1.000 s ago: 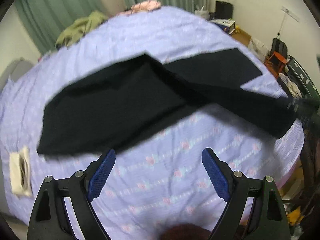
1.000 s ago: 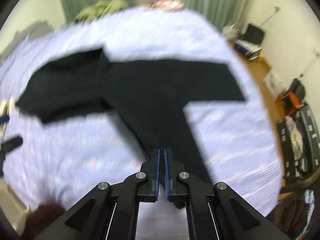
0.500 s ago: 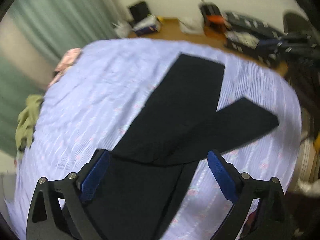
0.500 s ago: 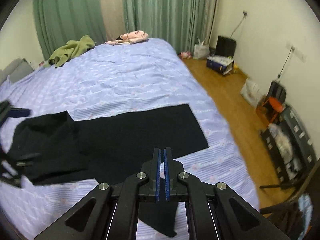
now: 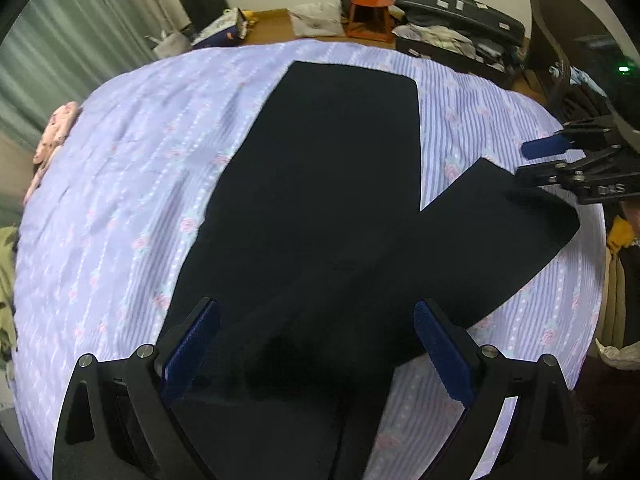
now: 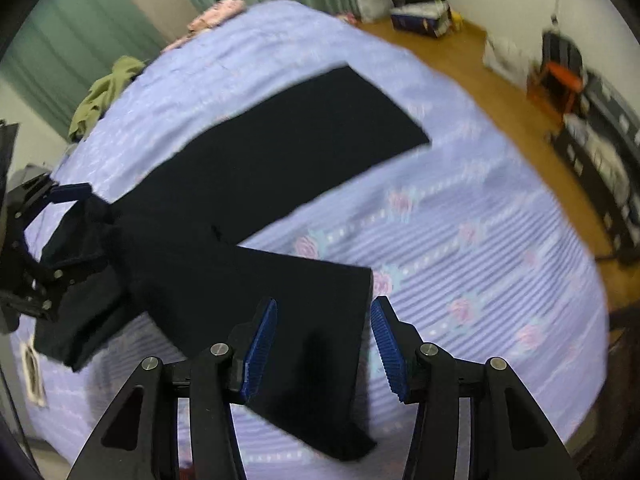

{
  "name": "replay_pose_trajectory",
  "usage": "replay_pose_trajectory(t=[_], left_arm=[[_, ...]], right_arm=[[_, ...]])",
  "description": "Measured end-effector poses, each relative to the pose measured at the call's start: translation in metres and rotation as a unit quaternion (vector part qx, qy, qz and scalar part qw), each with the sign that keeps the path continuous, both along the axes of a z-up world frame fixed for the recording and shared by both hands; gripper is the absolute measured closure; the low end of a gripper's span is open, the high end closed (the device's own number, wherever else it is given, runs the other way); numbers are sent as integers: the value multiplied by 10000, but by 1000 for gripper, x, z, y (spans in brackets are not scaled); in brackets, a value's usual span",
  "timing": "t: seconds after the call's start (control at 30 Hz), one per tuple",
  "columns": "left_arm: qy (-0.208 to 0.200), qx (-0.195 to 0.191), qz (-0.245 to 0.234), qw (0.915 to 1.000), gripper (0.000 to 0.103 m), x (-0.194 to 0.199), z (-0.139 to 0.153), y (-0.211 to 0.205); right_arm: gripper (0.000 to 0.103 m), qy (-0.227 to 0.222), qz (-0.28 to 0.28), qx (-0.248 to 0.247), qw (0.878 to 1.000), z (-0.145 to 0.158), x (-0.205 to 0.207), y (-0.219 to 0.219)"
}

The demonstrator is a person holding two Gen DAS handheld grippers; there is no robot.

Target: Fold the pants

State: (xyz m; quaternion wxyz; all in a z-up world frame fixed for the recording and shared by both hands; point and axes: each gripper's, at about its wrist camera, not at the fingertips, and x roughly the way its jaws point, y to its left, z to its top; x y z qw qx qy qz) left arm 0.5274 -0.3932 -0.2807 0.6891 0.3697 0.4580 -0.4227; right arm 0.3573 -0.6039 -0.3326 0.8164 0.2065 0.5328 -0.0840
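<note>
Pants (image 5: 328, 184): flat on your bed (image 5: 132, 168), legs splayed.
Left gripper (image 5: 316, 352): fingers spread over waist.
Right gripper (image 6: 324, 344): fingers just opening, hem loose between.
Risk: a crooked fold unless you align legs.

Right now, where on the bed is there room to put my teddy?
The bedspread is bare between the black pants and the pink clothes near the curtains. A smaller bare wedge lies between the two pant legs. Around both grippers, the pants cover the bed.
</note>
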Motion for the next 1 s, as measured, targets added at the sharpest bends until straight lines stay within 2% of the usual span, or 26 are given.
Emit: replay_pose_trajectory(t=[0.23,0.33,0.43,0.5,0.53,0.57,0.6,0.63,0.67,0.77,0.93,1.0], left_arm=[[607,222,-388,9972,9,18,-26,-8],[1006,231,-426,9937,17,27,-34,-12],[1437,342,-260,9887,29,36,-48,-17],[1800,359,-92,9830,52,40,-57,-17],[1953,356,-26,9801,58,40,-59,-15],[2194,314,-19,9751,75,38,-60,-14],[2326,297,-26,9721,87,36,-60,-13],[2438,290,-47,9694,93,32,-60,-12],[2417,309,-102,9698,98,29,-58,-12],[2140,202,-323,9761,99,17,-40,-13],[1748,-628,-282,9822,99,23,21,-24],[1557,-830,-265,9840,99,30,37,-35]], right_arm=[[53,274,-609,611,9959,-51,8,-14],[53,196,-712,745,9945,-56,5,-12],[53,138,-666,855,9940,-58,7,-9],[54,73,-633,959,9933,-60,9,-10],[65,72,-623,979,9932,-60,10,-11],[68,91,-605,978,9933,-60,11,-11],[73,72,-576,984,9934,-58,12,-12],[75,37,-547,987,9936,-56,12,-12],[76,12,-478,908,9947,-51,13,-10],[80,-141,-312,633,9974,-29,12,-5],[80,-659,-524,63,9964,30,3,-10],[80,-915,-723,-109,9931,53,6,-23]])
